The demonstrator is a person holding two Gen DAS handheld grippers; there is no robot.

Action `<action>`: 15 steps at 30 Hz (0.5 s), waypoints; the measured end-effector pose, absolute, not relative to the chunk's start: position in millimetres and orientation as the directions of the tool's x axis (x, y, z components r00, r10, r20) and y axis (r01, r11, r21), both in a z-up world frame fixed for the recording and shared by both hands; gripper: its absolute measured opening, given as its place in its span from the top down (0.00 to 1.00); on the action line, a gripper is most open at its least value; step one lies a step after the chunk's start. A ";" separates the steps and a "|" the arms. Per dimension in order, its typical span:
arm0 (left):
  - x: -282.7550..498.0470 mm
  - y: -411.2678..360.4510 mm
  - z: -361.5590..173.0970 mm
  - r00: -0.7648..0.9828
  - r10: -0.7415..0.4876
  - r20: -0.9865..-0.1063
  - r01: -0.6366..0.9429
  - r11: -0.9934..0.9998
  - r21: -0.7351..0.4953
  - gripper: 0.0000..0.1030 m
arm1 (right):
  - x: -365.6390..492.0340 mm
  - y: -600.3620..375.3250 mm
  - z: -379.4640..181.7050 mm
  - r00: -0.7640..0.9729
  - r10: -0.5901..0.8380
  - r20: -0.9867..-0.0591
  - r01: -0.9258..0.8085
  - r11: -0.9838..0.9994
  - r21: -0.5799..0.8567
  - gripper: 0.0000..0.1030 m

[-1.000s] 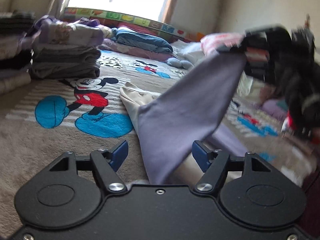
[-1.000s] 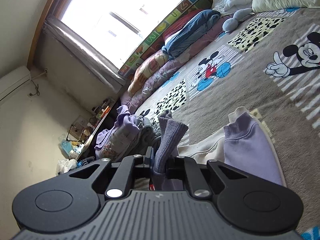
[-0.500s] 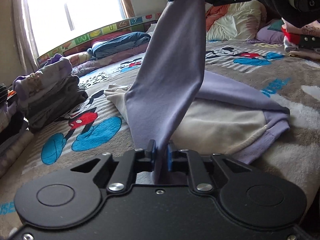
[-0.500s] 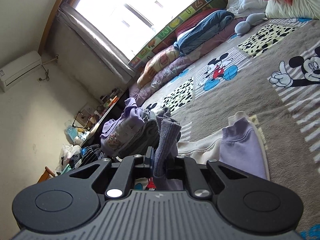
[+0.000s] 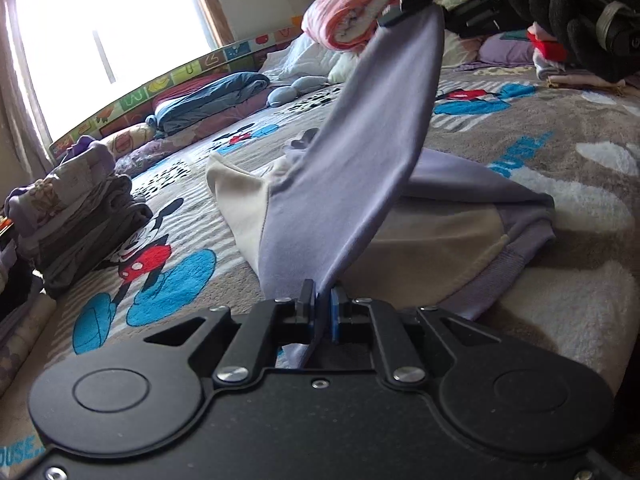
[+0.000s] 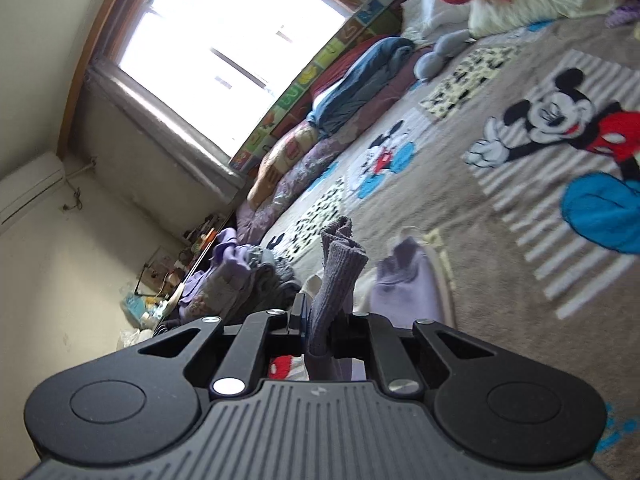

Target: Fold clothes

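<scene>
A lilac and cream sweatshirt (image 5: 432, 248) lies on the cartoon-print blanket (image 5: 168, 280). Its lilac sleeve (image 5: 360, 168) is stretched taut between both grippers. My left gripper (image 5: 321, 312) is shut on the sleeve's lower end, near the body of the shirt. At the top of the left wrist view my right gripper (image 5: 404, 8), held by a gloved hand (image 5: 576, 12), pinches the sleeve's far end. In the right wrist view, my right gripper (image 6: 318, 328) is shut on the ribbed lilac cuff (image 6: 340, 268), which sticks up between the fingers.
A stack of folded clothes (image 5: 76, 220) stands at the left edge of the bed. Folded quilts (image 5: 212, 100) and a grey soft toy (image 5: 296, 88) lie along the window side. A rolled pink blanket (image 5: 352, 12) and pillows sit at the head.
My left gripper closed on the sleeve's lower end and rolled upright. My right gripper carried the cuff up and away, pulling the sleeve taut.
</scene>
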State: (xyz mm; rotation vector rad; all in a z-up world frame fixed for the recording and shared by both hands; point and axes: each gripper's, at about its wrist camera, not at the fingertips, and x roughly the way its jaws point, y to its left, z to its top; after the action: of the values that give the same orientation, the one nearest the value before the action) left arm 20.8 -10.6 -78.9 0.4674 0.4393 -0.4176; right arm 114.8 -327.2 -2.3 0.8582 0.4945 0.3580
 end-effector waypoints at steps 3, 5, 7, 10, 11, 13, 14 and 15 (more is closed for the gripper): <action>20.5 -12.3 -79.8 0.816 -0.290 -0.500 0.491 0.804 0.335 0.95 | 112.5 -334.6 -25.9 0.831 0.465 -0.304 -0.054 0.612 0.789 0.88; 20.8 -12.9 -79.5 0.807 -0.303 -0.507 0.503 0.803 0.321 0.95 | 113.6 -338.5 -41.0 0.831 0.453 -0.325 -0.024 0.612 0.791 0.88; 20.4 -10.4 -76.5 0.788 -0.334 -0.518 0.527 0.800 0.286 0.95 | 114.2 -342.2 -55.2 0.831 0.442 -0.337 -0.003 0.610 0.793 0.88; 18.6 -2.0 -68.4 0.749 -0.399 -0.529 0.573 0.791 0.213 0.94 | 112.0 -347.1 -70.4 0.832 0.436 -0.342 0.019 0.594 0.804 0.88; 17.9 8.9 -59.6 0.736 -0.445 -0.510 0.585 0.797 0.148 0.94 | 110.7 -348.2 -73.3 0.833 0.437 -0.340 0.021 0.589 0.808 0.88; 19.6 33.5 -44.3 0.740 -0.498 -0.452 0.571 0.821 0.030 0.93 | 107.0 -349.5 -75.5 0.834 0.444 -0.327 0.011 0.579 0.815 0.88; 21.6 46.7 -37.4 0.753 -0.508 -0.418 0.550 0.835 -0.026 0.93 | 104.9 -350.0 -75.1 0.836 0.449 -0.314 0.003 0.569 0.822 0.88; 24.1 59.4 -31.2 0.768 -0.511 -0.387 0.525 0.848 -0.079 0.93 | 103.3 -350.4 -74.0 0.837 0.456 -0.302 -0.005 0.559 0.829 0.88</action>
State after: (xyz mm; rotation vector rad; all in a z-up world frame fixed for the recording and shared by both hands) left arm 24.1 59.4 -31.2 0.0340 0.4099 -0.5622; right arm 103.3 -350.4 -74.0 0.9475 0.5287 0.2872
